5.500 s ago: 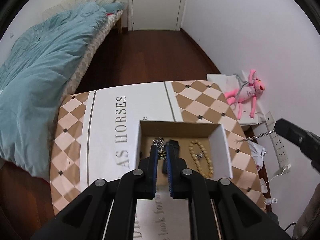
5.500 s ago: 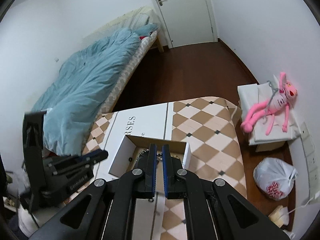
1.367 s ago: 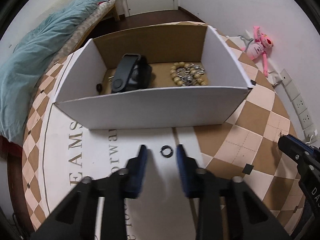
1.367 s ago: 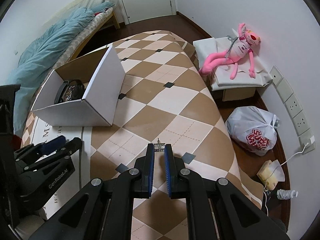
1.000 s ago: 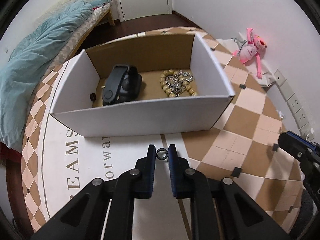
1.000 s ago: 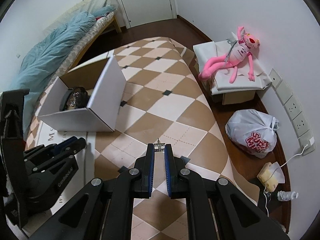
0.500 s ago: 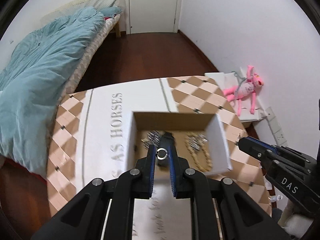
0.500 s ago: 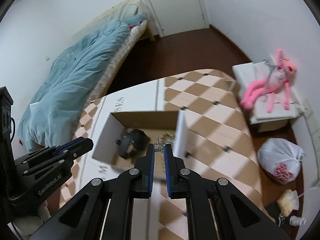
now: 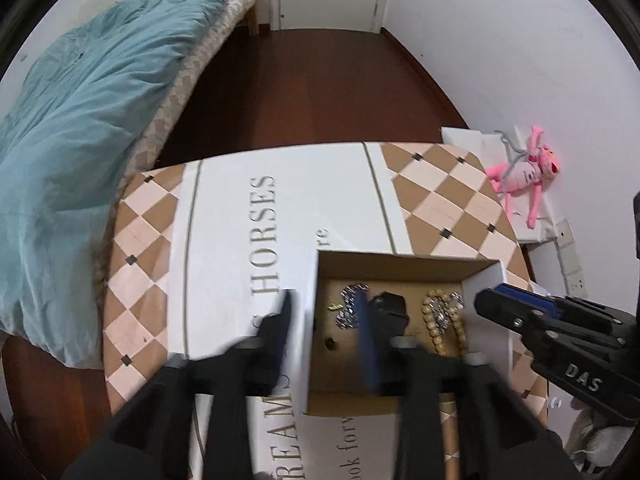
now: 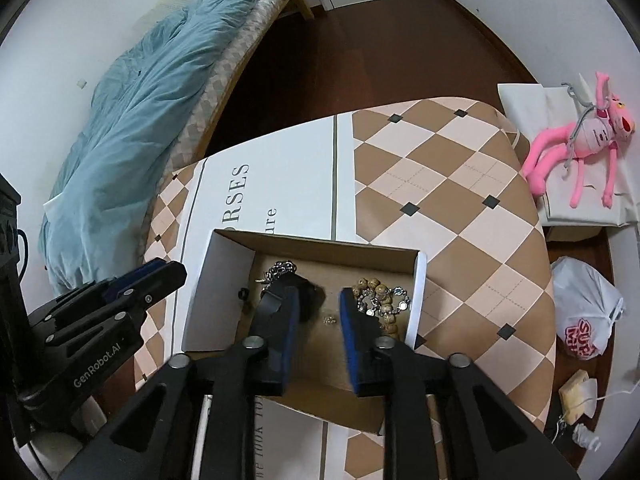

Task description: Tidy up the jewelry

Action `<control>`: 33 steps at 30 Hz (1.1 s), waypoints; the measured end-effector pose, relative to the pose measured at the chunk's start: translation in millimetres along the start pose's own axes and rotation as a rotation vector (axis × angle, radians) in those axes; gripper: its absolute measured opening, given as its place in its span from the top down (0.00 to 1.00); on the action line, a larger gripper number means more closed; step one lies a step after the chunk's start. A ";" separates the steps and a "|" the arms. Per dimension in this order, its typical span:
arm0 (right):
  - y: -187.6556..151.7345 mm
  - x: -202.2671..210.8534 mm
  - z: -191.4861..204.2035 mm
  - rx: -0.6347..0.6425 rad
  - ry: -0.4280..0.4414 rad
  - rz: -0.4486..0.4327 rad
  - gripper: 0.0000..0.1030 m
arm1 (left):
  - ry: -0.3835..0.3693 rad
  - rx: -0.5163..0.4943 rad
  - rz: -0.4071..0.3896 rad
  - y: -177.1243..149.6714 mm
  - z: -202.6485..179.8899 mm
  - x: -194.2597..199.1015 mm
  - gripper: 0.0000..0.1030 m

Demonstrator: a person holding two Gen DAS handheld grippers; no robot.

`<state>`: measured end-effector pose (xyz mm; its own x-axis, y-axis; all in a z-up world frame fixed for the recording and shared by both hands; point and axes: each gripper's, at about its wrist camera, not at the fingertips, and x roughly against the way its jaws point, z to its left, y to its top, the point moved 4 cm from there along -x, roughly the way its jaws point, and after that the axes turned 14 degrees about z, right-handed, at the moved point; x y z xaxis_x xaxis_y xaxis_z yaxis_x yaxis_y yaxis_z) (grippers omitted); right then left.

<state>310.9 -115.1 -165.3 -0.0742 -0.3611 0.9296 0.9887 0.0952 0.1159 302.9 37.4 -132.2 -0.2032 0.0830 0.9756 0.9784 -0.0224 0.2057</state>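
Note:
An open cardboard box (image 9: 404,262) (image 10: 320,246) stands on the checked table. Inside lie a black watch (image 9: 390,306), a wooden bead bracelet (image 9: 434,322) (image 10: 380,294), a silver chain (image 9: 352,308) (image 10: 282,268), a small dark ring (image 9: 330,343) (image 10: 242,293) and a small earring (image 10: 329,320). My left gripper (image 9: 324,332) is open, blurred, above the box's left wall. My right gripper (image 10: 319,320) is open above the box floor, over the earring. Both are empty.
The table cloth (image 10: 432,184) has brown diamonds and a white lettered band. A bed with a blue duvet (image 9: 80,92) is to the left. A pink plush toy (image 10: 580,136) and a white plastic bag (image 10: 584,320) lie at the right.
Both grippers have opened over the box. The ring that the left held and the earring that the right held now lie on the box floor.

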 end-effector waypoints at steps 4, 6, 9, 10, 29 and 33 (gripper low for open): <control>-0.1 6.9 -3.0 0.004 -0.070 -0.014 0.70 | 0.038 0.032 -0.031 -0.9 8.7 6.9 0.23; -3.2 11.1 -6.0 0.003 -0.116 -0.025 0.52 | 0.072 0.048 -0.028 -3.7 12.5 7.1 0.13; -12.1 18.2 -10.5 0.000 -0.201 -0.048 0.25 | 0.100 0.064 -0.037 -10.2 15.6 7.9 0.02; -15.3 20.0 -12.2 -0.002 -0.226 -0.055 0.20 | 0.114 0.068 -0.041 -14.1 15.7 8.3 0.02; -79.4 43.2 -22.2 -0.041 -0.430 -0.114 0.03 | 0.114 0.086 -0.100 -71.5 -2.3 33.6 0.00; -98.2 74.5 -11.4 -0.040 -0.430 -0.173 0.03 | 0.111 0.090 -0.135 -85.6 -7.7 62.4 0.00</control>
<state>209.7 -162.0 -111.5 -0.2775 0.0496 0.9594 0.9606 0.0282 0.2764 206.2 36.9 -88.3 -0.3306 -0.0313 0.9433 0.9406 0.0713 0.3320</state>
